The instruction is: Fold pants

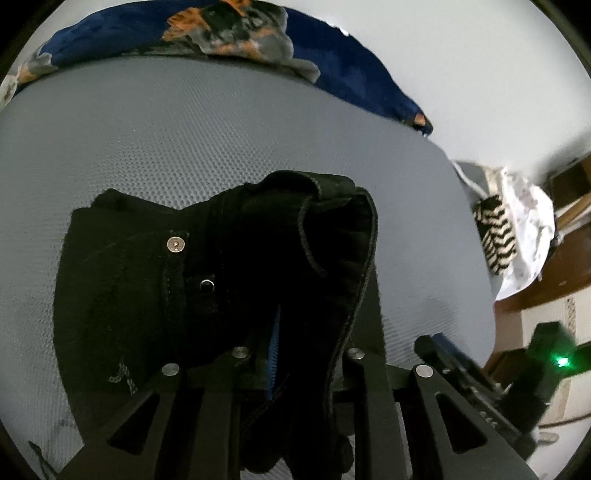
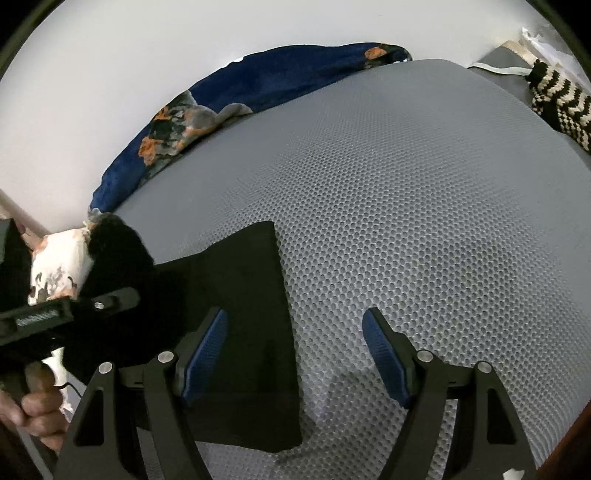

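Black pants (image 1: 129, 295) lie on a grey mesh mattress (image 1: 184, 129), with the waistband button and a rivet showing. My left gripper (image 1: 295, 350) is shut on a bunched fold of the pants, lifting it off the mattress; a blue pad (image 1: 273, 354) shows beside the cloth. In the right wrist view the pants (image 2: 240, 295) spread flat with a straight edge toward the right. My right gripper (image 2: 295, 354) stands open over that edge, one finger above the cloth and the other above bare mattress (image 2: 406, 221). The left gripper (image 2: 74, 310) and the hand holding it appear at the left.
A dark blue floral blanket (image 1: 221, 33) (image 2: 258, 81) lies along the mattress's far edge against a white wall. A black-and-white striped knit (image 1: 495, 236) (image 2: 561, 103) and a white cloth (image 1: 528, 236) sit past the mattress's end. The right gripper's body (image 1: 480, 369) shows beside the mattress edge.
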Demonstrator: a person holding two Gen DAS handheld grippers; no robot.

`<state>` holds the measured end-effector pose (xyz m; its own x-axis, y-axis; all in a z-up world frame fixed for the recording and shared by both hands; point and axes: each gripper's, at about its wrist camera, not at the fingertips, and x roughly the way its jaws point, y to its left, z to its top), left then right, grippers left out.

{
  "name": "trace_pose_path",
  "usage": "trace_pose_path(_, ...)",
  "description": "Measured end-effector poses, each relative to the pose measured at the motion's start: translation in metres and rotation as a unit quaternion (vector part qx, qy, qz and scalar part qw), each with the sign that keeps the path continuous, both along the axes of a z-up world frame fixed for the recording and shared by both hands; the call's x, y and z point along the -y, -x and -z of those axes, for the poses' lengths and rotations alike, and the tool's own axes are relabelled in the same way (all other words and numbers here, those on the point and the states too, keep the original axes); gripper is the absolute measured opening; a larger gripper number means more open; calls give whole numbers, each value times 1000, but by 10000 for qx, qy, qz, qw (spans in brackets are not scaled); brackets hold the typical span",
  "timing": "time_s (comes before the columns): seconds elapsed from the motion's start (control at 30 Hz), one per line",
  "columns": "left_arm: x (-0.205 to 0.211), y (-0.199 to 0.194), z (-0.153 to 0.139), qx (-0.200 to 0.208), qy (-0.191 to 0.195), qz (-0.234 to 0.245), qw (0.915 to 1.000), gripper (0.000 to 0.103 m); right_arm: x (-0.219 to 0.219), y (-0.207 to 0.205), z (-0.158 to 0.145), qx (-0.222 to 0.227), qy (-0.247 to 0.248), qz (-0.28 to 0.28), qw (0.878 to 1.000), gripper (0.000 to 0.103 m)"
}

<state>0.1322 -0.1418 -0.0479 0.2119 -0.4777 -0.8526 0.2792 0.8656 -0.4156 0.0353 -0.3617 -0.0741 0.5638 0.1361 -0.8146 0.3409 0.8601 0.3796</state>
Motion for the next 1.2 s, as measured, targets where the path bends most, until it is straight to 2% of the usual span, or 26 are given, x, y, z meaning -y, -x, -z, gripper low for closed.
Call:
trace_pose_path(0.13,9,2,6,87,-109,233,9996,29,0,-1,1,-20,61,-4,10000,74)
trace_pose_path(0.17,10,3,6,112,-98,287,9995,34,0,-1,2,-32,70,13,10000,74)
trace_pose_path(0.2,11,4,4,119,-1,371,9992,42,1,-2,2,-37,58,22,10000,74)
trace_pose_path(0.3,12,12,-7,168,417,629,9970,55,3,-2,3,-36,51,70,10000,74)
trace_pose_path(0.37,8,18,-18,378,456,736,9955,63,5,-1,4,-40,37,70,10000,74)
trace_pose_path(0.47,-7,24,-29,624,502,694,9944,64,6,-1,5,-11,-89,23,10000,74)
trace_pose_path(0.57,-39,21,-30,772,314,267,9962,64,3,-3,2,147,-424,-197,9988,74)
trace_pose_path(0.73,-95,14,-17,912,-118,-499,9945,64,-14,-25,3,249,-1076,-1137,9874,74)
trace_pose_path(0.8,-111,12,-11,868,-220,-672,9937,64,-22,-39,8,193,-1228,-1505,9808,74)
trace_pose_path(0.9,-128,13,-2,801,-298,-849,9927,64,-28,-58,18,59,-1284,-1774,9757,74)
trace_pose_path(1.03,-141,16,13,636,-299,-998,9925,64,-26,-79,32,-106,-1453,-1869,9715,74)
trace_pose_path(1.2,-156,19,29,347,-258,-1198,9919,64,-22,-97,41,-35,-1778,-2156,9602,73)
